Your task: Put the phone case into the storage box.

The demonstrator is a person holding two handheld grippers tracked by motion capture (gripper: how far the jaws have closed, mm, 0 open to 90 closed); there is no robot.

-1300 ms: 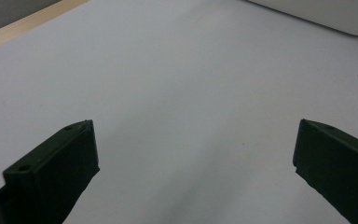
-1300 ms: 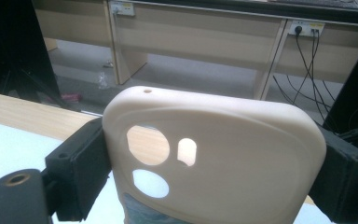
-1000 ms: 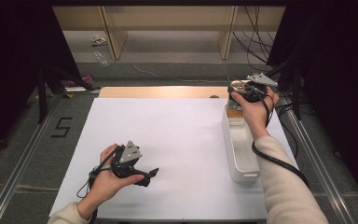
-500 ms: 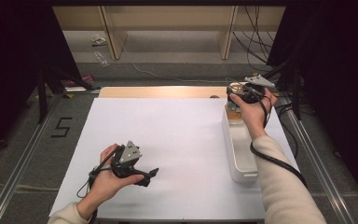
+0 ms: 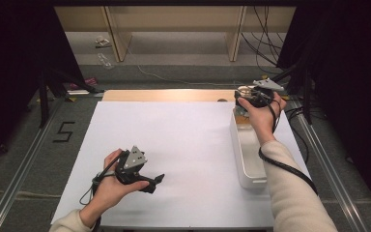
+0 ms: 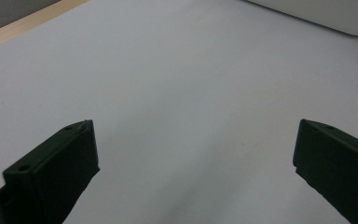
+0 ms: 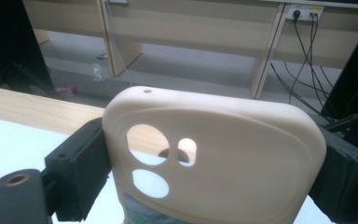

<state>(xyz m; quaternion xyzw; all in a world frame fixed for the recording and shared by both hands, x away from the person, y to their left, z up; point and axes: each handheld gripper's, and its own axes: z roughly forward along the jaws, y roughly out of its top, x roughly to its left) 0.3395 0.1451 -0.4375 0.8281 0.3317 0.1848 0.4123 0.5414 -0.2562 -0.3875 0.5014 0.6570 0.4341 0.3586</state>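
Nothing moved: right tongs (image 7: 209,172) stay clamped on phone case (image 7: 214,158), left tongs (image 6: 191,172) wide.

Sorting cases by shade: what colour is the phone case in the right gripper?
Cream phone case, clearest in the right gripper view.

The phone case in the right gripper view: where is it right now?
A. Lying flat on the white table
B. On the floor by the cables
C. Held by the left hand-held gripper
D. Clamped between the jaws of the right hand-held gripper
D: the cream phone case sits between the right hand-held gripper jaws, one black jaw pressing each side.
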